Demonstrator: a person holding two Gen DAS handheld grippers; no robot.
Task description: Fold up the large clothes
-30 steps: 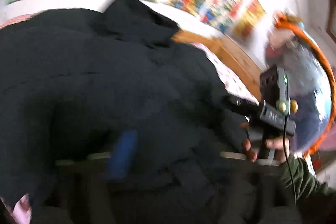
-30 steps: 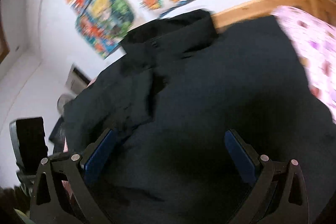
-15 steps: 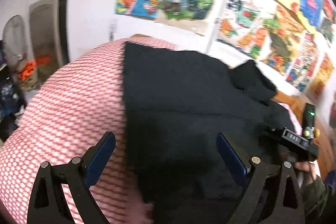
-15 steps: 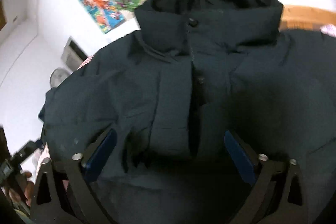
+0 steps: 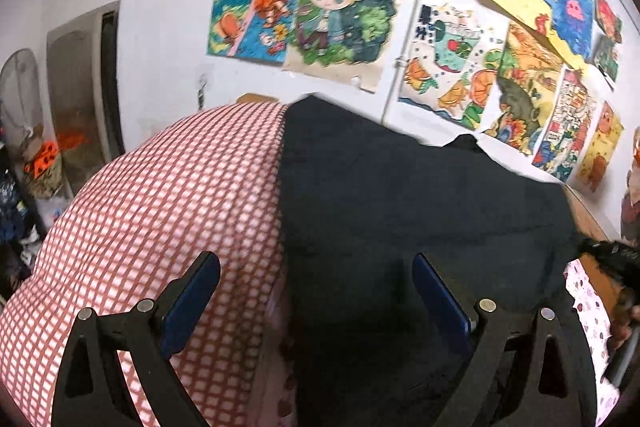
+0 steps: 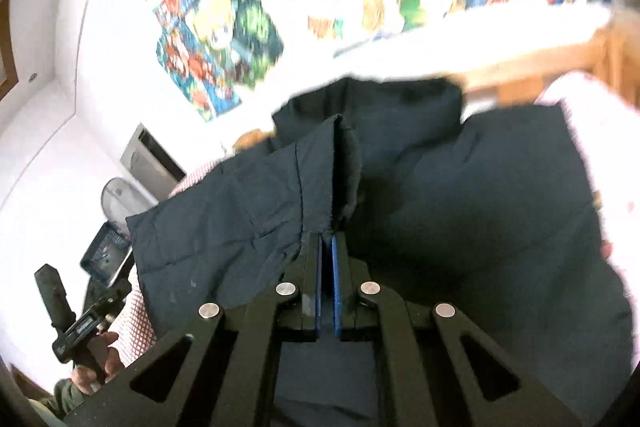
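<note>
A large dark navy padded jacket [image 5: 400, 195] lies spread on the bed, collar toward the wall. My right gripper [image 6: 329, 241] is shut on a pinched fold of the jacket [image 6: 460, 195] near its front placket, and the fabric rises in a ridge from the blue pads. My left gripper [image 5: 314, 261] hovers open over the jacket's left edge, nothing between its fingers. One left finger hangs over the checked blanket [image 5: 160, 207], the other over the jacket. The right gripper's body [image 5: 612, 259] shows at the far right of the left wrist view.
A red-and-white checked blanket covers the bed left of the jacket, and a pink floral sheet [image 5: 588, 307] lies at its right. A wooden bed frame [image 6: 540, 71] runs along the wall under colourful posters [image 5: 344, 15]. Clutter and a fan [image 6: 120, 199] stand beyond the bed.
My right gripper went from wide open to shut on a fold of the jacket front and has risen with it. My left gripper swung left to the jacket's edge, then held still.
</note>
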